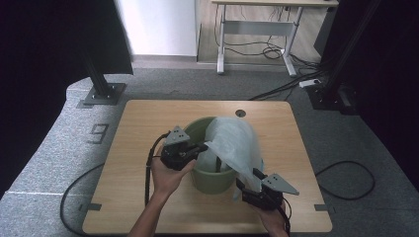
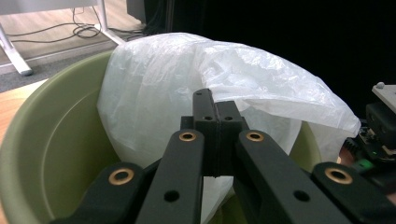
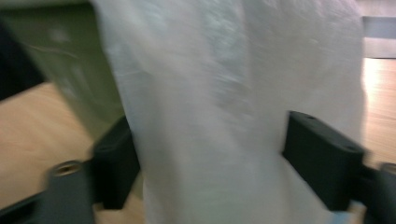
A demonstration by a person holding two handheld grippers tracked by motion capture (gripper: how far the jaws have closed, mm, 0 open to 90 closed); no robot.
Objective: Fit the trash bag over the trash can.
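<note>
A pale green bucket (image 1: 213,180) stands in the middle of the wooden table (image 1: 143,118). A thin white plastic bag (image 1: 235,140) billows over its mouth and hangs down its near right side. My left gripper (image 1: 202,146) is at the bucket's left rim, jaws shut, with a corner of the bag drawn to their tips. In the left gripper view the shut jaws (image 2: 215,105) lie against the bag (image 2: 187,79) above the bucket's inside wall (image 2: 56,140). My right gripper (image 1: 248,178) is low at the bucket's near right. Its jaws (image 3: 210,158) stand apart around the hanging bag (image 3: 224,93), in a blurred picture.
Black cables trail from both grippers over the table's near edge. A small round hole (image 1: 240,113) marks the table's far side. On the grey floor behind stand a white-legged desk (image 1: 257,29), loose cables and two black posts (image 1: 101,81).
</note>
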